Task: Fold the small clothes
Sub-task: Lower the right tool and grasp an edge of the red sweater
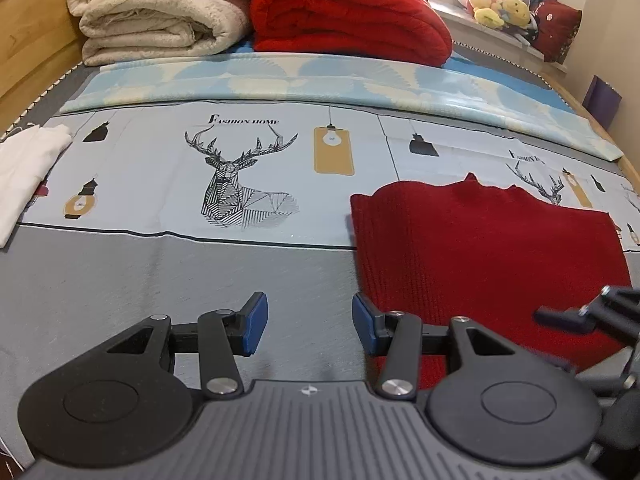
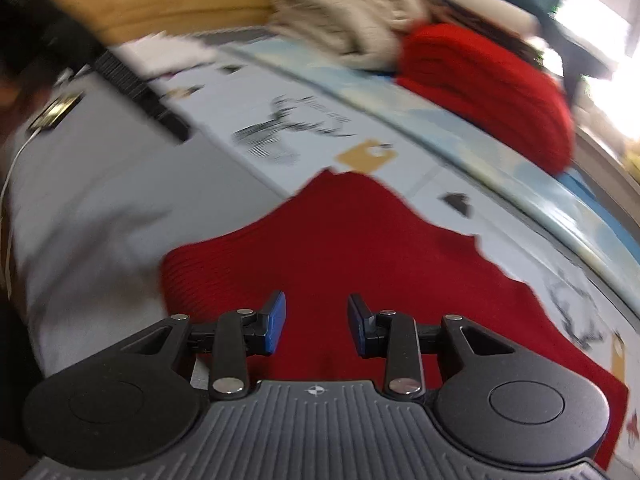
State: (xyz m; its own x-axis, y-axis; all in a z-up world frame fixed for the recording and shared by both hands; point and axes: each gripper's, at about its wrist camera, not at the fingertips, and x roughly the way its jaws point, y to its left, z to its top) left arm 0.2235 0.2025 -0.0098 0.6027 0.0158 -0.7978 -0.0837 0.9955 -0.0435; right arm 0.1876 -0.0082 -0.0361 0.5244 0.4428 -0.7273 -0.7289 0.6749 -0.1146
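A dark red knitted garment [image 1: 484, 252] lies flat on the bed, right of centre in the left wrist view. My left gripper [image 1: 310, 324] is open and empty, hovering over grey bedsheet just left of the garment's near left corner. My right gripper [image 2: 316, 324] is open and empty, right above the red garment [image 2: 360, 248]; this view is motion-blurred. Part of the right gripper [image 1: 592, 312] shows over the garment's right side in the left wrist view. A white garment [image 1: 24, 172] lies at the far left.
A folded cream blanket [image 1: 160, 8] and a folded red blanket [image 1: 348, 16] sit at the head of the bed. A light blue patterned sheet [image 1: 320, 80] lies across it. Wooden bed frame [image 1: 24, 32] on the left. Stuffed toys [image 1: 500, 8] on the far sill.
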